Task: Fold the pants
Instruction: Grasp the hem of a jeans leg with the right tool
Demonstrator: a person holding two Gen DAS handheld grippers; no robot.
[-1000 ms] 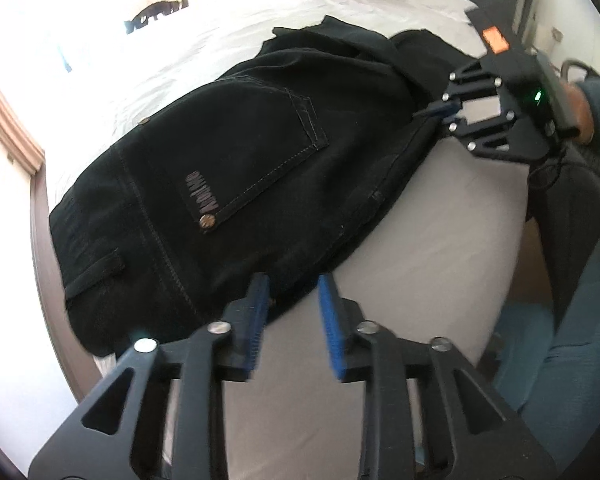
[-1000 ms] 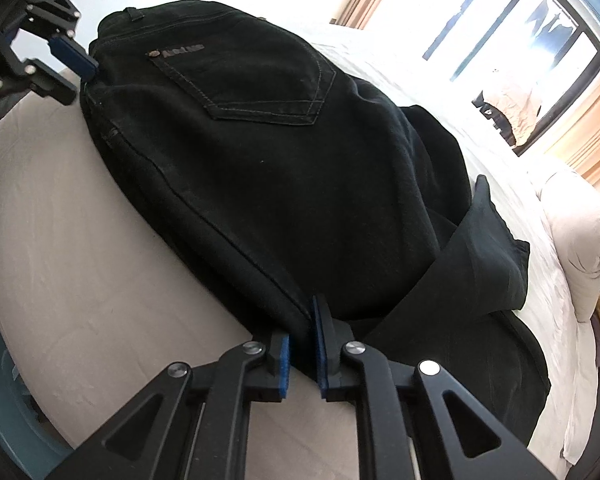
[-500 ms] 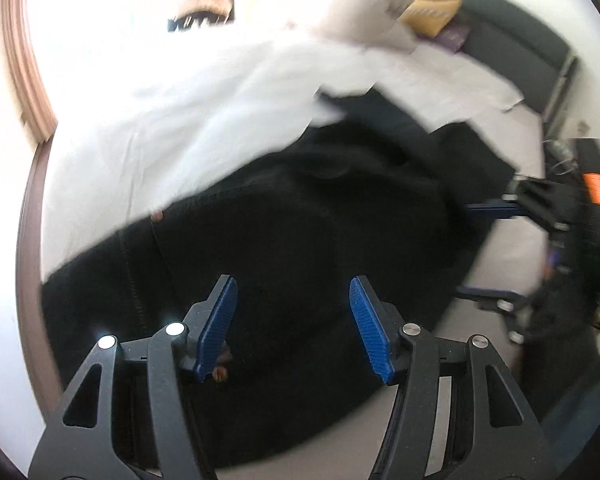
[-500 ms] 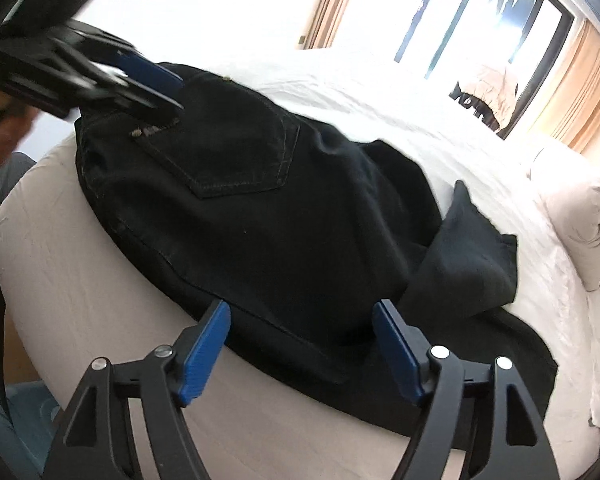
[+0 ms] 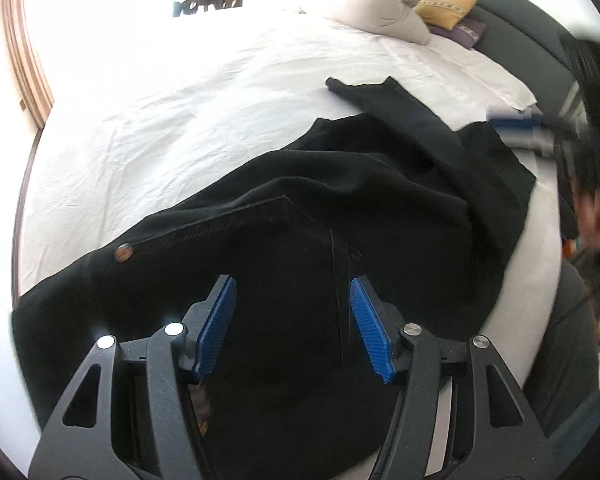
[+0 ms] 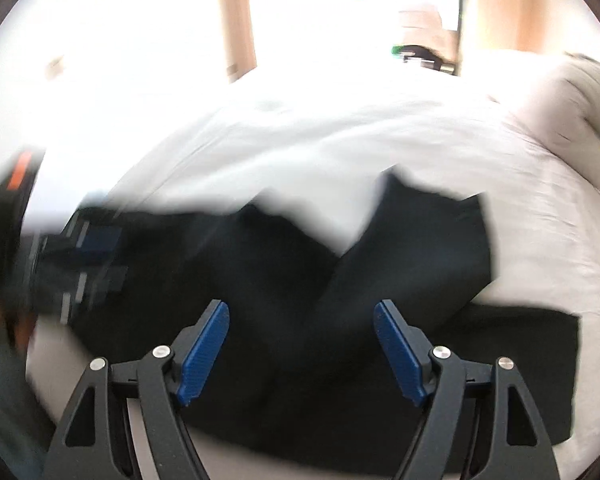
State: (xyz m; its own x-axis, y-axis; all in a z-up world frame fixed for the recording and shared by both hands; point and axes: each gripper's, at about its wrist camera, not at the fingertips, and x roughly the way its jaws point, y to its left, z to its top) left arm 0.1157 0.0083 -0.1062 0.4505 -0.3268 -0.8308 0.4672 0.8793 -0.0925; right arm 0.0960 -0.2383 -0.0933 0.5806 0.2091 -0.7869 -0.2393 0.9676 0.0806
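Observation:
Black pants [image 5: 300, 216] lie folded lengthwise on the white bed, back pocket up, legs running toward the pillows. My left gripper [image 5: 292, 324] is open and empty, hovering just above the seat and pocket area. My right gripper [image 6: 302, 346] is open and empty above the leg part of the pants [image 6: 340, 272]; that view is blurred by motion. A leg end [image 5: 372, 90] lies twisted out to the far side. The right gripper shows blurred at the right edge of the left wrist view [image 5: 540, 132].
The white bed sheet [image 5: 180, 92] spreads to the left and far side. A beige duvet [image 5: 380, 0], a yellow cushion [image 5: 446, 8] and a purple one sit by the dark headboard. The bed's near edge drops off at right, by the person's legs [image 5: 568, 340].
Both grippers have opened and let go of the pants' edge. They have lifted and swung over the pants, now facing across the bed toward the window and pillows.

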